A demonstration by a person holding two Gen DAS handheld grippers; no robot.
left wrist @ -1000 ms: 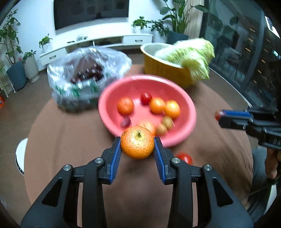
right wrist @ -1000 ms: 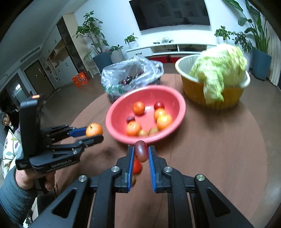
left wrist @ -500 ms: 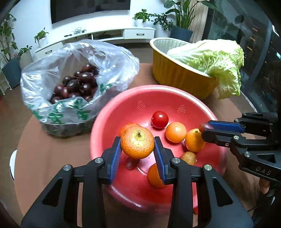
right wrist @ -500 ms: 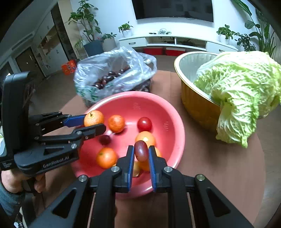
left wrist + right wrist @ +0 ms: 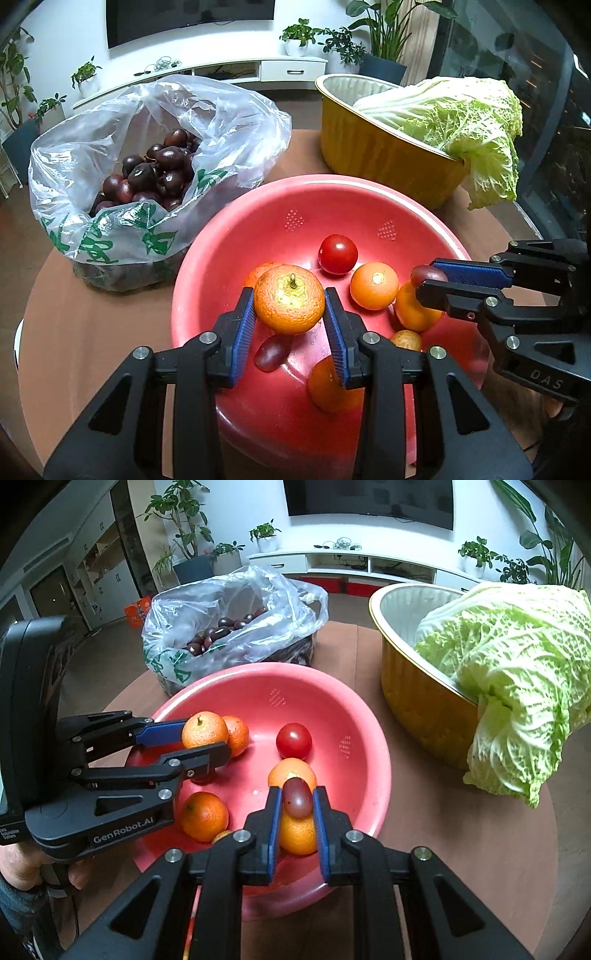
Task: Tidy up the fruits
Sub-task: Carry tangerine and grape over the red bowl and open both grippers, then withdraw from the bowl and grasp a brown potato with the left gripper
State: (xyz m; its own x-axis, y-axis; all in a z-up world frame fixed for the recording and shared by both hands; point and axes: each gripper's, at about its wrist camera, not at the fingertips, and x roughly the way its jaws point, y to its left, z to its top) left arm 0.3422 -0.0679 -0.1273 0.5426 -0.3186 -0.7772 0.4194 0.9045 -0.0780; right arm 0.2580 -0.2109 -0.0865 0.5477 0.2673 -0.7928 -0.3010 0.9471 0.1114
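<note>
Left claw (image 5: 289, 325) clamps a tangerine (image 5: 289, 299) over the red basin (image 5: 369, 195); right claw (image 5: 297, 814) pinches a dark grape (image 5: 296, 797), also above the basin. In the basin: cherry tomato (image 5: 338, 254), more tangerines, one loose grape (image 5: 272, 352). Behind the basin on the desk (image 5: 92, 332): plastic bag of grapes (image 5: 122, 173) and gold tub (image 5: 380, 155) holding napa cabbage (image 5: 465, 122).

Both grippers, the left gripper (image 5: 289, 317) and the right gripper (image 5: 297, 814), are built of black plastic, fitted with ribbed blue pads (image 5: 242, 334) and silver screws (image 5: 207, 336). White lettering is printed on each body.
</note>
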